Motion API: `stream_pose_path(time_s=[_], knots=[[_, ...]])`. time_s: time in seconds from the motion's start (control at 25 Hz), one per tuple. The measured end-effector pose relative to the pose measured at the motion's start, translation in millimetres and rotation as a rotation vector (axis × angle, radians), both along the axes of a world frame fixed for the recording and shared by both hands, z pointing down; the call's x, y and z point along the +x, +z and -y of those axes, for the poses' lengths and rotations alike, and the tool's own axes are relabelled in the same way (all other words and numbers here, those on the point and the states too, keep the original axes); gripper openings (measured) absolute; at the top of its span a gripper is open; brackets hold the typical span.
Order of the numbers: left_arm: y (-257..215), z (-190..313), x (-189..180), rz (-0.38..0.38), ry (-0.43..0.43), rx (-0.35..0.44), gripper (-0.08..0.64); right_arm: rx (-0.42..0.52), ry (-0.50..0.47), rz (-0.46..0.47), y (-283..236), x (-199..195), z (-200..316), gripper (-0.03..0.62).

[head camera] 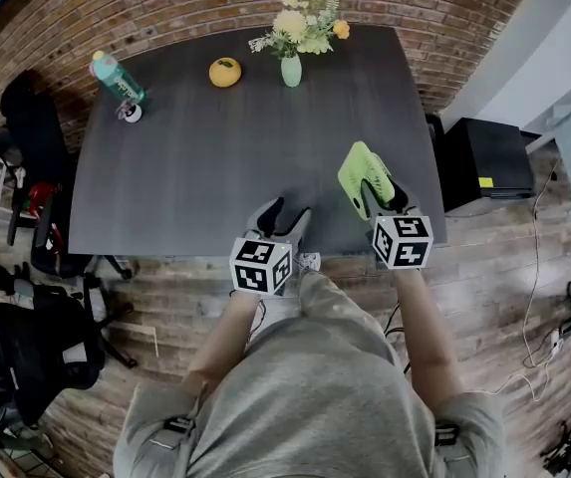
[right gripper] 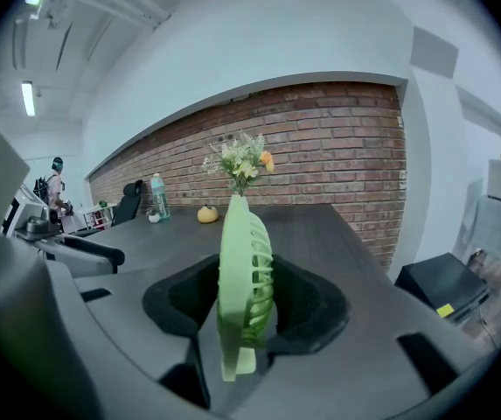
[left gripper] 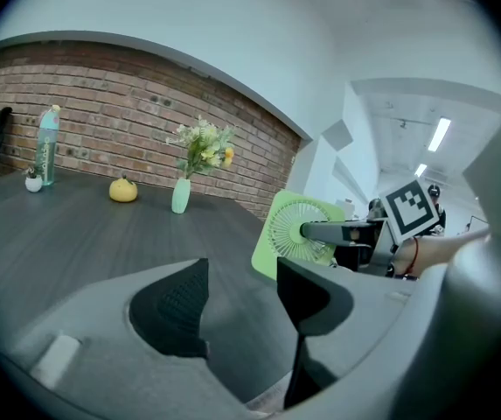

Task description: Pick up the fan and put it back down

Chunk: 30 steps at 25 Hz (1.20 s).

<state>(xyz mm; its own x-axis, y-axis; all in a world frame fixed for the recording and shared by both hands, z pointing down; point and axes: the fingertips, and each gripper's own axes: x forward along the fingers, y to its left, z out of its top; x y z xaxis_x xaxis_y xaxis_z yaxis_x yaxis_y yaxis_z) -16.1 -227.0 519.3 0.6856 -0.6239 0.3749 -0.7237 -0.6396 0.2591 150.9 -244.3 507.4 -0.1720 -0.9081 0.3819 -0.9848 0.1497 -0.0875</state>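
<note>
We hold the light-green square plastic fan with a round grille (head camera: 362,172) in the right gripper (right gripper: 248,300) — its two dark jaws press on the fan from both sides. In the right gripper view we see the fan edge-on, upright between them. In the head view the fan is over the dark grey wooden table (head camera: 195,167), at about 4 o'clock from the table's middle and close to the near right corner. Whether its lower edge touches the table top, we cannot tell.

The left gripper (left gripper: 241,300) is at about 5 o'clock of the table, at the near edge, near the right one. Its jaws stand apart and only the table surface shows in the gap — nothing is pinched. In the left gripper view the fan, with the right gripper on it, is at 2 o'clock from these jaws, its grille turned to the camera.

On the far part of the table stand other things, well apart from the fan. A teal plastic bottle (head camera: 116,76) is at 10 o'clock, with a small white pot (head camera: 133,114) just beside it. A yellow-orange round fruit-like thing (head camera: 225,72) is near 12 o'clock, and a mint-green vase (head camera: 291,70) with pale flowers (head camera: 300,23) is at 1 o'clock. Behind the table runs a red brick wall (head camera: 165,8). A black box (head camera: 484,157) stands on the floor at 3 o'clock of the table.
</note>
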Motion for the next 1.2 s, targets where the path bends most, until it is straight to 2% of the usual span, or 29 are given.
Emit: stream_pose_path(time_s=[0.64,0.96,1.2], knots=[[19,-24,42,0.017,0.095,-0.034,0.234,-0.033,0.149,0.019,24,64,-33,0.181],[23,-28,53,0.031,0.122,-0.039,0.233,-0.050,0.197,0.041,38,82,-37,0.181],[24,-29,54,0.034,0.127,-0.042,0.235,-0.040,0.197,0.046,40,83,-37,0.183]])
